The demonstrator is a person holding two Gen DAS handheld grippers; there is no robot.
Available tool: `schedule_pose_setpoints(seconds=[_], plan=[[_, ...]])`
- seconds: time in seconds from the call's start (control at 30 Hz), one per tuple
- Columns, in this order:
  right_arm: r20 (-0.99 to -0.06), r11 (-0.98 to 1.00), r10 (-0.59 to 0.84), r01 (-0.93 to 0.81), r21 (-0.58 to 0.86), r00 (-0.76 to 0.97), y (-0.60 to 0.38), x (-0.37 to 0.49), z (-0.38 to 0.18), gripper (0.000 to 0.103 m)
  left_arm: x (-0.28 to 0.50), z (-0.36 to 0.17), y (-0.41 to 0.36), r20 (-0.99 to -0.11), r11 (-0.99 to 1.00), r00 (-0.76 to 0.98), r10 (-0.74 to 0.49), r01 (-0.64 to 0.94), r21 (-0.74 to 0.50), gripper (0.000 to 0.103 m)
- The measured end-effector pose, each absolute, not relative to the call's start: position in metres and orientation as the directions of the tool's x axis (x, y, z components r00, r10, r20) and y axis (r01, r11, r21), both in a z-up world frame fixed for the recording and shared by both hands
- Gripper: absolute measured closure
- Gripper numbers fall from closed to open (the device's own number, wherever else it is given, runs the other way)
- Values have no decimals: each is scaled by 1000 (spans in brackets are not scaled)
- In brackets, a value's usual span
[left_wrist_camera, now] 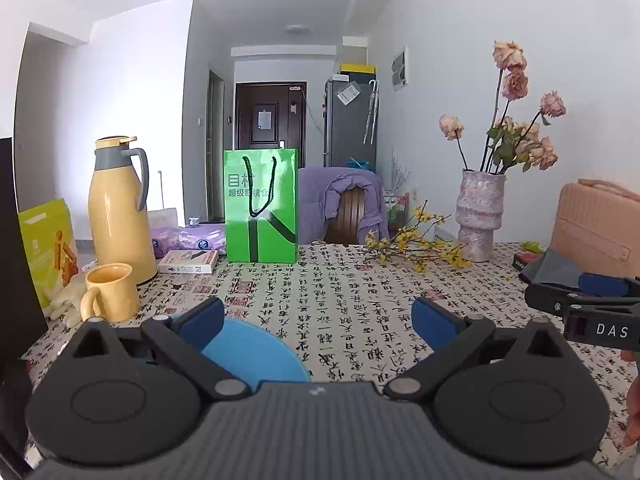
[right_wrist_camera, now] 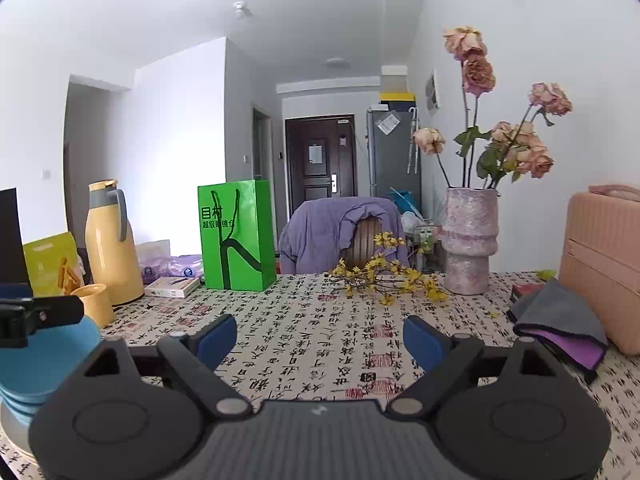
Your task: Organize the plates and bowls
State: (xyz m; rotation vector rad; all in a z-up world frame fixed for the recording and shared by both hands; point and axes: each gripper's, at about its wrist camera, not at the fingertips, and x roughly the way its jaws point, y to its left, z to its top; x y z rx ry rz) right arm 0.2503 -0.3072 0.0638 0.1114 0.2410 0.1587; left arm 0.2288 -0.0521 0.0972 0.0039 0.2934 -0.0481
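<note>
Nearest in the left wrist view, the left gripper (left_wrist_camera: 318,320) stands with its blue-padded jaws spread wide and nothing between them; a round sky-blue plastic bowl (left_wrist_camera: 256,354) sits just under and behind its left finger, partly hidden by the gripper body. In the right wrist view the right gripper (right_wrist_camera: 320,342) is likewise wide apart and empty, pointing over bare cloth, while the task's dishes lie at its far left: the blue bowl tops a stack of blue and pale plates (right_wrist_camera: 24,404), with the other gripper's black tip just above it. The stack looks sorted already, so the main hazard is probably a careless sweep of the left gripper clipping the bowl's rim and sliding or toppling the pile. The table's calligraphy-printed cloth (left_wrist_camera: 360,308) could bunch under a dragged finger and shift everything on it. Just beyond the stack, a yellow ceramic mug (left_wrist_camera: 112,292) and a tall yellow thermos jug (left_wrist_camera: 120,216) stand near enough that a leftward swing might knock them. Farther back, the upright green paper shopping bag (left_wrist_camera: 262,206) would tip easily, and the textured pink vase of dried roses (right_wrist_camera: 470,240), with yellow blossom sprigs (right_wrist_camera: 384,276) lying beside it, seems top-heavy should the right gripper reach that way.
</note>
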Motion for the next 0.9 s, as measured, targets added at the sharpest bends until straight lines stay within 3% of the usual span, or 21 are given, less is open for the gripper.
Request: schedule_pose_setpoints(seconds=[0.33,0.6,0.9], plan=[[-209,983,147,-119,141,967,-303,167,45,12,150,80,-43,-246,998,967,-60,66,15,0],[-202,985,142,-117,128,969,-284,90,3,11,78,49,-22,-216,998,975,-46,38,-40,0],[-188,985,167,-154,80,968,-262,24,-32,11,22,10,-4,-243,998,970,17,-30,-50,0]])
